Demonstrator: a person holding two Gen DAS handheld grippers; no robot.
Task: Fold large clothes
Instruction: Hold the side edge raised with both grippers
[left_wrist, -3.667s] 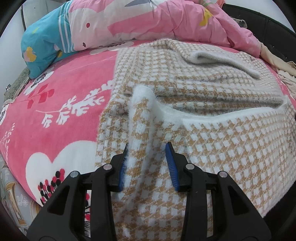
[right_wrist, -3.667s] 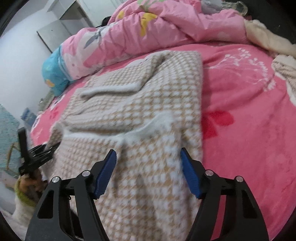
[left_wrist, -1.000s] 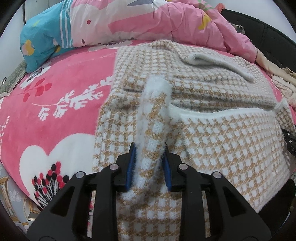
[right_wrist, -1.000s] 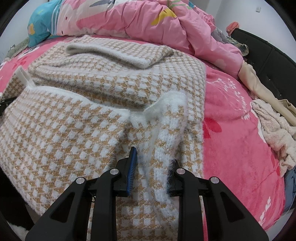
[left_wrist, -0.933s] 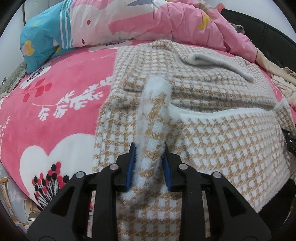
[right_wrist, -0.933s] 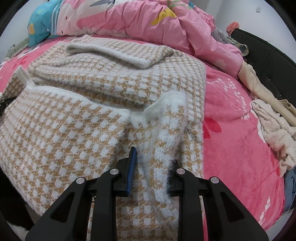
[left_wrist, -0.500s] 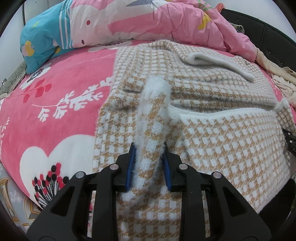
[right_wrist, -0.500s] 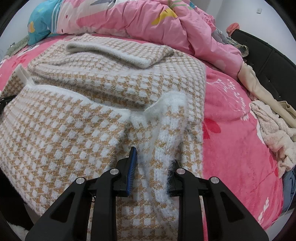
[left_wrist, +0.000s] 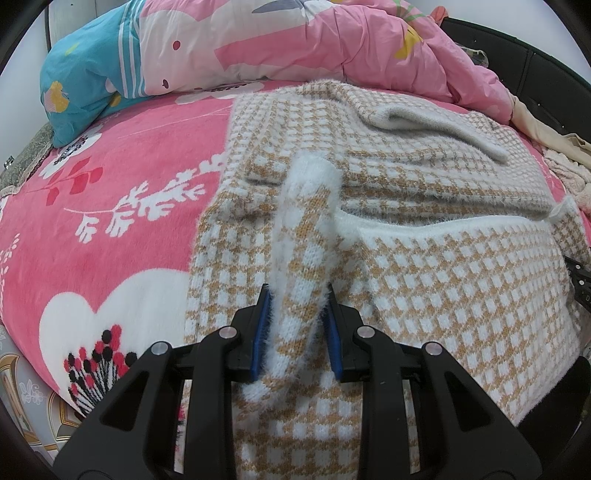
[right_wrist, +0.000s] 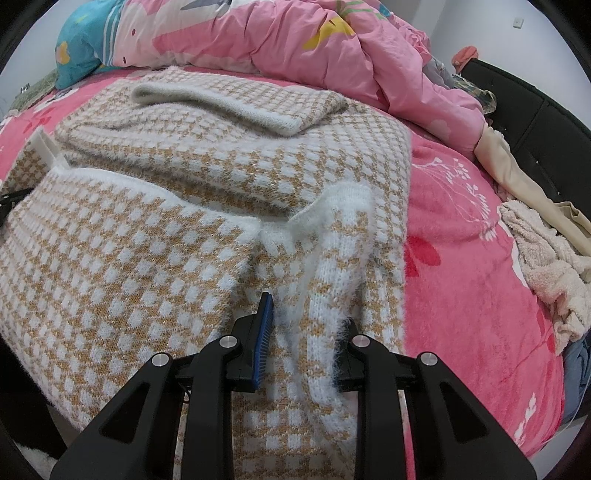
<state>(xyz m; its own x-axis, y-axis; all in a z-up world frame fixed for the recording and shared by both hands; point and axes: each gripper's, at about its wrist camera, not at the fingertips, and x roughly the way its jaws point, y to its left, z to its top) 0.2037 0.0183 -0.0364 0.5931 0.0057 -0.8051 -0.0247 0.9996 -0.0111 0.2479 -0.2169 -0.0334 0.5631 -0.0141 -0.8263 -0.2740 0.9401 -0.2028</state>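
Left claw (left_wrist: 295, 328): closed on a pinched-up ridge of the checked sweater (left_wrist: 443, 280), blue pads (left_wrist: 263, 325) pressed into fluffy knit on both sides. Right claw (right_wrist: 304, 332): likewise clamped on a raised fold of the same sweater (right_wrist: 129, 258), one pad (right_wrist: 264, 325) visible at the left of the fold, the other buried in fuzz.

Directly ahead of each claw: white ribbed hem (left_wrist: 443, 225) running crosswise between the two grip points, already doubled over the layer beyond. Further ahead: folded-in sleeve (left_wrist: 436, 122) lying across the far part of the sweater. Beyond that: bunched pink quilt (left_wrist: 332, 48). Left of the left claw: bare pink bedspread (left_wrist: 110, 206). Right of the right claw: same bedspread (right_wrist: 461, 258), then a heap of pale towelling (right_wrist: 546, 254) near the bed's edge.

Handling, judged: soft, thick, limp knit; light to moderate in weight; certain to sag between grip points; fuzzy surface unlikely to slip from ribbed pads but liable to stretch or snag under a hard pull. Best hold: at the two hem corners, both layers pinched together, as taken now. Lift level and evenly advised, to keep the fold line straight.
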